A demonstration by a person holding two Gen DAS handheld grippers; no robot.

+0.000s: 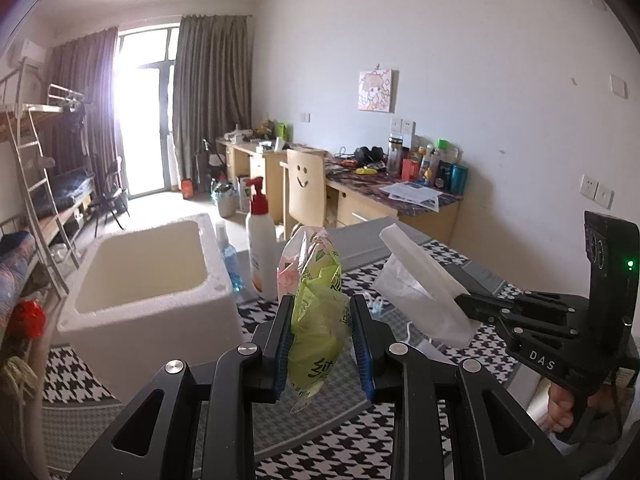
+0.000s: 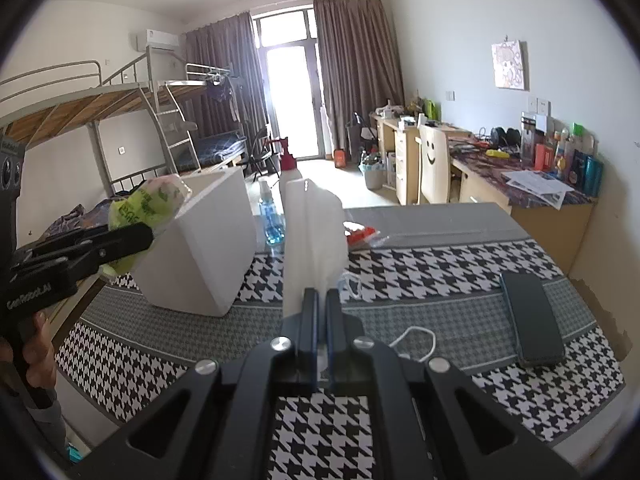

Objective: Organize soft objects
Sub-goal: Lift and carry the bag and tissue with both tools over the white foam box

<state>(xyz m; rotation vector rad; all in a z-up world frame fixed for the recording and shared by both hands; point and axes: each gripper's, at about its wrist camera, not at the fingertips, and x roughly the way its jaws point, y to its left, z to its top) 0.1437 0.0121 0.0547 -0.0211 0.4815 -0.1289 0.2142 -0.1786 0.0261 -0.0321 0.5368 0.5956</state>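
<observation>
Houndstooth tablecloth (image 2: 440, 276) below — right gripper (image 1: 464, 300) reads "DAS", left gripper (image 2: 150, 232) "GenRobot.AI".

Open-topped foam box (image 1: 148, 280) empty inside, pump bottle (image 1: 260, 248) and blue spray bottle (image 1: 229, 258) crowding its right wall, bare patterned tablecloth (image 2: 440, 280) ahead, dark case (image 2: 532, 320) lying at right edge.

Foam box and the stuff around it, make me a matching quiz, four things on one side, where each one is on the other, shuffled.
Things:
1. green packet
2. white tissue pack
3. foam box
4. black case

Places:
A. lying flat on the houndstooth cloth
B. pinched in the right gripper
C. clamped in the left gripper
D. standing open beside the pump bottle

Pairs: 1-C, 2-B, 3-D, 4-A
</observation>
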